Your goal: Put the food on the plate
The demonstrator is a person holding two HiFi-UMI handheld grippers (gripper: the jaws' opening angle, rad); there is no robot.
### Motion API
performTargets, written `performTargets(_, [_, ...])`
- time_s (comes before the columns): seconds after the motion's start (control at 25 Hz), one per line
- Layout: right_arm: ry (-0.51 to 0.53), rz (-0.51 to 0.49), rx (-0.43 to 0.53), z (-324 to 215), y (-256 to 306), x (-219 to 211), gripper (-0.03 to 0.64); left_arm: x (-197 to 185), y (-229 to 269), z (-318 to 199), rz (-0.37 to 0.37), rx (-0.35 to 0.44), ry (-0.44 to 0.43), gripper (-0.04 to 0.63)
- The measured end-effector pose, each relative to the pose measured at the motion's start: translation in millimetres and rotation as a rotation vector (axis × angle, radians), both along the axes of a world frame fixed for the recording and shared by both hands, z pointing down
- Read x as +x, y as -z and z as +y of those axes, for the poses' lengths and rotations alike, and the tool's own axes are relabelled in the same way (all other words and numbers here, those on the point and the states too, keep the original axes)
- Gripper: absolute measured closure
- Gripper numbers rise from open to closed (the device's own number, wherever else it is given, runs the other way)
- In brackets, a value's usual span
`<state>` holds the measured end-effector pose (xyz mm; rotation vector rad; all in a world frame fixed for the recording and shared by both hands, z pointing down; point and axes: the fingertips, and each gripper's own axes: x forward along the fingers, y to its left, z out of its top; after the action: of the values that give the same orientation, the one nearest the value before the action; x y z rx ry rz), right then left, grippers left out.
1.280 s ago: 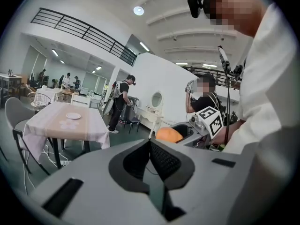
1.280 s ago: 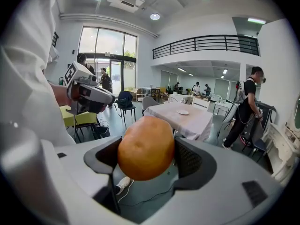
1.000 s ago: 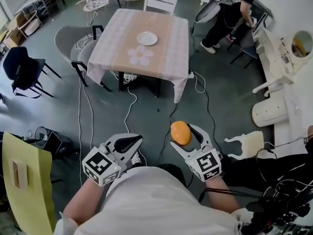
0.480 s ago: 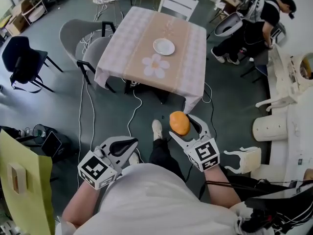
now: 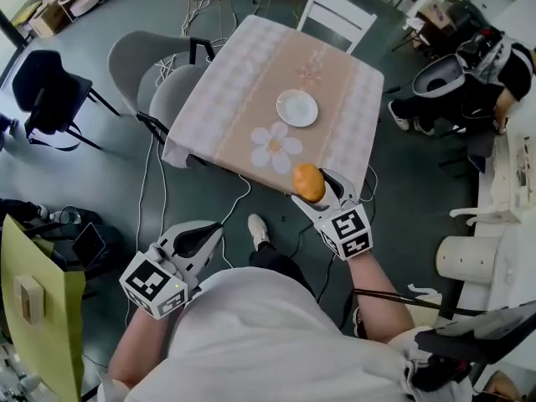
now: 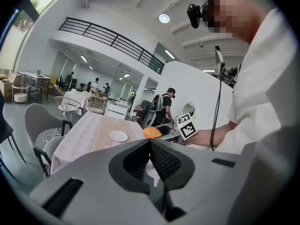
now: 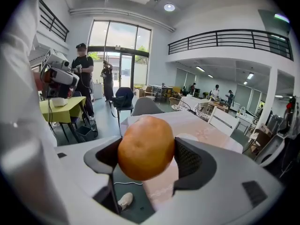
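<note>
An orange bread roll (image 5: 308,182) (image 7: 146,147) (image 6: 152,132) sits between the jaws of my right gripper (image 5: 311,184) (image 7: 146,149), which is shut on it and held at the near edge of the table (image 5: 243,107). A small white plate (image 5: 297,107) (image 6: 118,136) lies on the table's middle, beyond a flower print (image 5: 275,148). My left gripper (image 5: 203,236) (image 6: 150,158) hangs low over the floor at the left, shut with nothing in it.
Grey chairs (image 5: 155,78) stand at the table's left and a white chair (image 5: 337,13) at its far side. Cables (image 5: 155,182) trail over the floor. A yellow-green chair (image 5: 38,316) is near left. A person (image 5: 481,78) crouches at the right.
I have walked toward the table, which now lies closer. My right gripper with the roll has reached the table's near edge. The left gripper stays low.
</note>
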<state>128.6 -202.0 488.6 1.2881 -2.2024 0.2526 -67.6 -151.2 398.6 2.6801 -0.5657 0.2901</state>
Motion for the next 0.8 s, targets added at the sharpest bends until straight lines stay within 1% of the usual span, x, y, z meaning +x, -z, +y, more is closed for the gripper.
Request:
performTargets(0.2, [0.050,0.027,-0.024,-75,-25,41,0.255,38,10,-58,-0.012,0.013,0.061,0.586])
performTargets(0.36, [0.090,0.028,-0.047,-125,-50,62,0.254,59,10,-89,-0.027,0.015,0.106,0.586])
performTargets(0.6, [0.128,0.053,-0.090,-184,-95,83,0.254,70,4,-118,-0.065,0.013,0.175,0.586])
performTargets(0.8, [0.149,0.071,-0.124,-223,-128,92,0.254,68,0,-132,-0.095,-0.002,0.230,0.586])
